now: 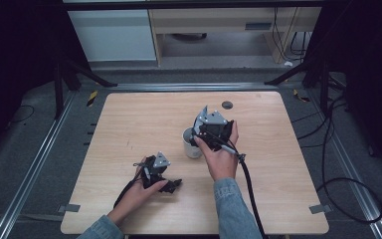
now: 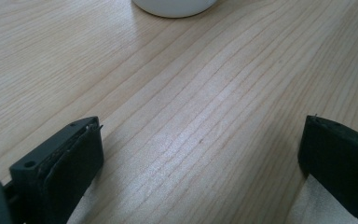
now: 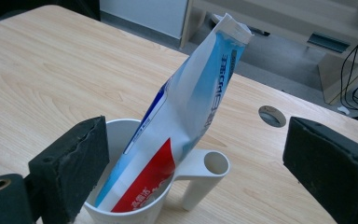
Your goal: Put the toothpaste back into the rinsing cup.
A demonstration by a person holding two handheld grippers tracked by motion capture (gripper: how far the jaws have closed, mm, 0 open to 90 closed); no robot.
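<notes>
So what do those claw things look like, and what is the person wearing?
Each claw is black, with a grey three-cornered plate on top and a black cable trailing back off it: the left claw and the right claw. Up close, the jaws are chunky black blocks with worn, rough inner faces, and the left claw's have a small screw hole. The person wears blue denim sleeves.

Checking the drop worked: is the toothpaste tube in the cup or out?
In. The toothpaste tube stands slanted inside the white cup, its crimped end above the rim, between the open right gripper jaws, untouched.
</notes>
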